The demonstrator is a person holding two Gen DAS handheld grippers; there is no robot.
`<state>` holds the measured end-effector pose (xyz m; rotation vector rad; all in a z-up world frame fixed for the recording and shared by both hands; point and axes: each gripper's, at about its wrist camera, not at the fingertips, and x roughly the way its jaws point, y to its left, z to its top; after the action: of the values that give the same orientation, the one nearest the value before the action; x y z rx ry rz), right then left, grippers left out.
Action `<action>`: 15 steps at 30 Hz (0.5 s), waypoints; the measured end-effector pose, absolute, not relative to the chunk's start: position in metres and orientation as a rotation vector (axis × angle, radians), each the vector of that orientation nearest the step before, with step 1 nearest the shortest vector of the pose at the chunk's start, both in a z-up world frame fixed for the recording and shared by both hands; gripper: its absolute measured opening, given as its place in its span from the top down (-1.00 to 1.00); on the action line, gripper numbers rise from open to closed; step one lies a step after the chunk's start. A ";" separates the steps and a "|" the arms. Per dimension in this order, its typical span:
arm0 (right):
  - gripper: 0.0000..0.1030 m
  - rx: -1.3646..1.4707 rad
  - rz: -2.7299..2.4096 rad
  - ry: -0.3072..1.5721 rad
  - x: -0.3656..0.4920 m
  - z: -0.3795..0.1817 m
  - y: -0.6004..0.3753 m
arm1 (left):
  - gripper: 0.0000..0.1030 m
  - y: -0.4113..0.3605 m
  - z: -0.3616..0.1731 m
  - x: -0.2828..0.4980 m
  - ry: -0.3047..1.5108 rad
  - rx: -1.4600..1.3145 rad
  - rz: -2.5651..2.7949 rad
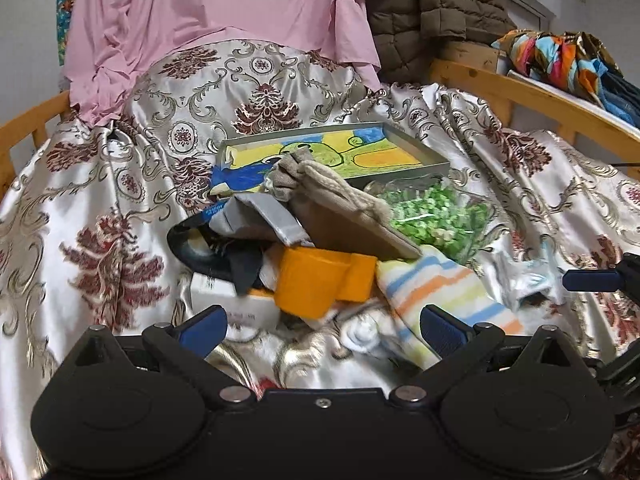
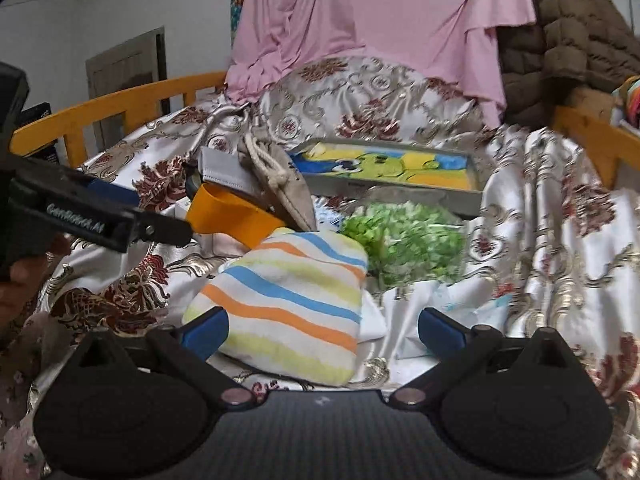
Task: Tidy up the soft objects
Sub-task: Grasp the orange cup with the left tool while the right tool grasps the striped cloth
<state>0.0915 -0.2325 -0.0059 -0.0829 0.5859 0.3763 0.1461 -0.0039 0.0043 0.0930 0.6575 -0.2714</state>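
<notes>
- A heap of soft things lies in the middle of a bed spread with a satin floral cloth [image 1: 100, 200]: a striped pouch [image 2: 292, 304] in white, blue, orange and yellow nearest the cameras, a beige knitted piece [image 1: 340, 208] draped over the top, an orange fabric band [image 1: 320, 284] and a grey folded strip [image 1: 260, 216].
- A bundle of green shreds in clear wrap [image 2: 404, 236] sits just right of the striped pouch, touching it.
- Behind the heap is a shallow grey tray [image 1: 436, 160] lined with a crayon-like picture in yellow, green and blue.
- The left gripper [image 1: 324, 328] hovers before the heap, blue pads spread wide, grasping nothing.
- The right gripper [image 2: 324, 330] has its jaws spread too, with the striped pouch lying between them; contact cannot be judged.
- In the right wrist view the left gripper's side carries white lettering, roughly "GenRobot.AI", blurred.
- A white box [image 1: 228, 300] under the heap bears small print, unreadable.
- A pink sheet [image 1: 208, 8] and a brown quilted jacket [image 1: 436, 8] hang behind.
</notes>
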 end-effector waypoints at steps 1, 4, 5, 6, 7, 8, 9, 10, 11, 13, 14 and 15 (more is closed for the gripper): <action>-1.00 -0.083 0.386 0.585 0.095 -0.007 -0.232 | -0.99 -0.003 0.003 0.152 0.660 0.104 -0.276; -1.00 -0.083 0.414 0.590 0.108 -0.008 -0.226 | -0.99 0.001 -0.002 0.169 0.668 0.112 -0.292; -1.00 -0.083 0.423 0.593 0.113 -0.009 -0.224 | -0.98 0.002 -0.004 0.175 0.673 0.109 -0.299; -1.00 -0.085 0.429 0.598 0.118 -0.010 -0.222 | -0.98 0.003 -0.006 0.180 0.679 0.107 -0.309; -1.00 -0.090 0.435 0.601 0.122 -0.011 -0.220 | -0.97 0.004 -0.008 0.184 0.684 0.110 -0.317; -0.99 -0.097 0.438 0.603 0.127 -0.012 -0.218 | -0.94 0.004 -0.009 0.187 0.687 0.115 -0.326; -0.99 -0.099 0.442 0.611 0.131 -0.015 -0.216 | -0.89 0.004 -0.011 0.191 0.692 0.120 -0.339; -0.99 -0.098 0.446 0.621 0.135 -0.017 -0.215 | -0.86 0.004 -0.013 0.193 0.695 0.125 -0.351; -0.94 -0.094 0.451 0.628 0.138 -0.018 -0.214 | -0.80 0.004 -0.014 0.195 0.696 0.127 -0.360; -0.84 -0.081 0.458 0.642 0.144 -0.021 -0.213 | -0.71 0.004 -0.016 0.199 0.696 0.124 -0.374; -0.79 -0.075 0.464 0.646 0.146 -0.022 -0.212 | -0.63 0.004 -0.016 0.199 0.695 0.116 -0.379; -0.75 -0.070 0.471 0.647 0.147 -0.022 -0.211 | -0.54 0.005 -0.017 0.201 0.696 0.108 -0.387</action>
<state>0.1472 -0.2110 -0.0223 -0.0701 0.6472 0.4713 0.2008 0.0049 -0.0170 0.1085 0.6961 -0.3867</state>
